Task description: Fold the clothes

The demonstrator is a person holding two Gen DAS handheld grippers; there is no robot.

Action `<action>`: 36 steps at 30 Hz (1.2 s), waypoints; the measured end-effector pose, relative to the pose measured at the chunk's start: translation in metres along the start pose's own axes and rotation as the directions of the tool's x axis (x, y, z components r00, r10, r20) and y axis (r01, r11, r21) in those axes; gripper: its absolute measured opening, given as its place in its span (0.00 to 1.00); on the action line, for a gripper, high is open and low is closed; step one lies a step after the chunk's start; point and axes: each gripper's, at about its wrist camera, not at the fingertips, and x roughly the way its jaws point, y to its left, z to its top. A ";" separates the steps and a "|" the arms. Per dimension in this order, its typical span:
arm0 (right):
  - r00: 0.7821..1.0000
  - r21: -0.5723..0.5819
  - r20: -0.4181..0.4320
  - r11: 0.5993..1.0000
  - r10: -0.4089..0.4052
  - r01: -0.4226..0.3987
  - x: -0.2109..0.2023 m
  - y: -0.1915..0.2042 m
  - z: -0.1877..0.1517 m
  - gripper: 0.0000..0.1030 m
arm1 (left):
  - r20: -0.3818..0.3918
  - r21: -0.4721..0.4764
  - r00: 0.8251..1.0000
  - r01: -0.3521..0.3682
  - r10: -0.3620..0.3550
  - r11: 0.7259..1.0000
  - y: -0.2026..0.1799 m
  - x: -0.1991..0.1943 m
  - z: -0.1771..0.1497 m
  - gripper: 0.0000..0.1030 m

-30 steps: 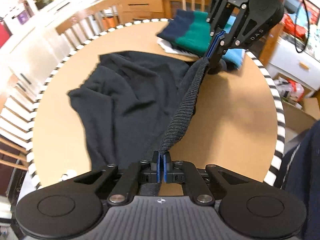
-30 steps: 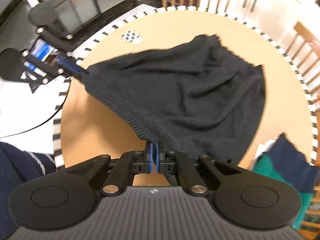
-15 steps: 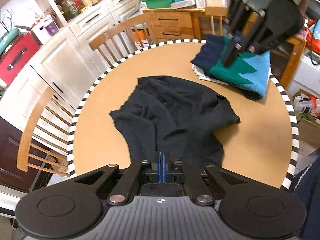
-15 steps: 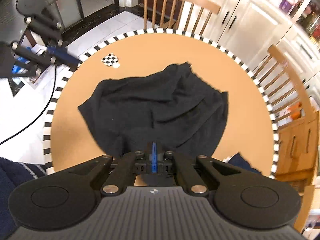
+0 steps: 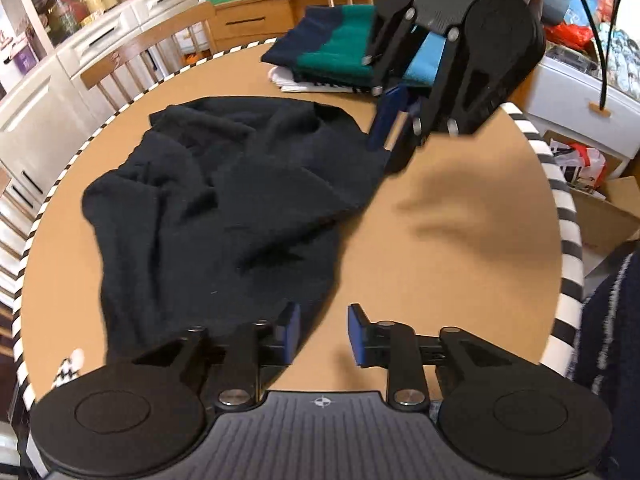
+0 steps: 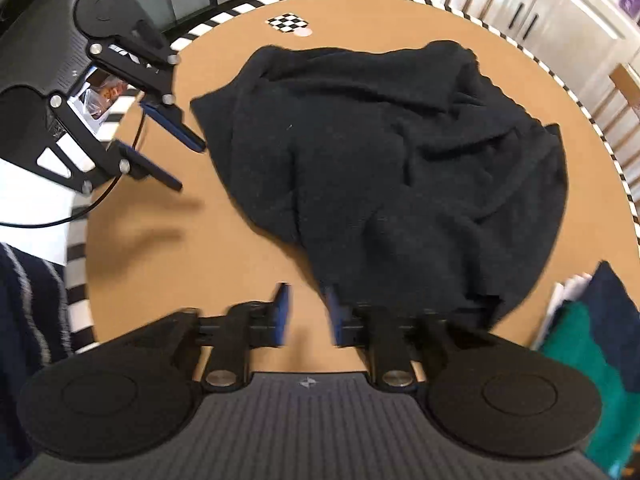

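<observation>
Lying released now, black garment [image 5: 224, 200], both claws newly parted.

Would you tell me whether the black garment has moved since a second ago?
Yes. The black garment has dropped from a stretched, lifted hold to lie crumpled on the round table.

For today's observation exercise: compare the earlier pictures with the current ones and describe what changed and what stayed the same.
Both the left gripper and right gripper, earlier shut on the black sweater, have opened and let it go; it now lies crumpled on the table. The folded pile stayed put.
</observation>
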 end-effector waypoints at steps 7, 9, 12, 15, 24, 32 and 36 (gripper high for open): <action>0.989 -0.023 0.123 0.996 -0.083 0.087 0.029 0.011 0.001 0.46 | 0.026 0.000 0.995 -0.095 0.095 0.996 -0.011 0.031 -0.007 0.56; 0.982 -0.070 0.137 0.988 -0.130 0.140 0.042 0.019 0.007 0.52 | 0.020 -0.008 0.995 -0.093 0.093 0.996 -0.008 0.032 -0.012 0.58; 0.992 -0.020 0.064 0.994 -0.109 0.111 0.062 0.012 0.017 0.04 | 0.000 -0.031 0.995 -0.098 0.098 0.995 0.001 0.038 -0.019 0.59; 0.999 0.123 0.040 0.992 -0.023 0.018 0.050 -0.014 0.009 0.04 | -0.021 -0.063 0.994 -0.104 0.103 0.993 0.013 0.045 -0.024 0.59; 0.983 0.200 -0.141 0.970 -0.115 0.142 0.016 -0.071 -0.059 0.05 | -0.027 -0.143 0.989 -0.149 0.147 0.978 0.056 0.051 -0.024 0.57; 0.988 0.019 0.005 0.988 -0.155 0.155 -0.003 -0.018 -0.078 0.34 | 0.072 -0.037 0.997 -0.039 0.041 0.999 0.037 0.023 -0.030 0.56; 0.986 -0.251 0.070 0.954 -0.150 0.163 0.005 0.025 -0.081 0.34 | 0.074 0.248 0.997 -0.015 -0.003 0.969 -0.005 0.030 -0.033 0.56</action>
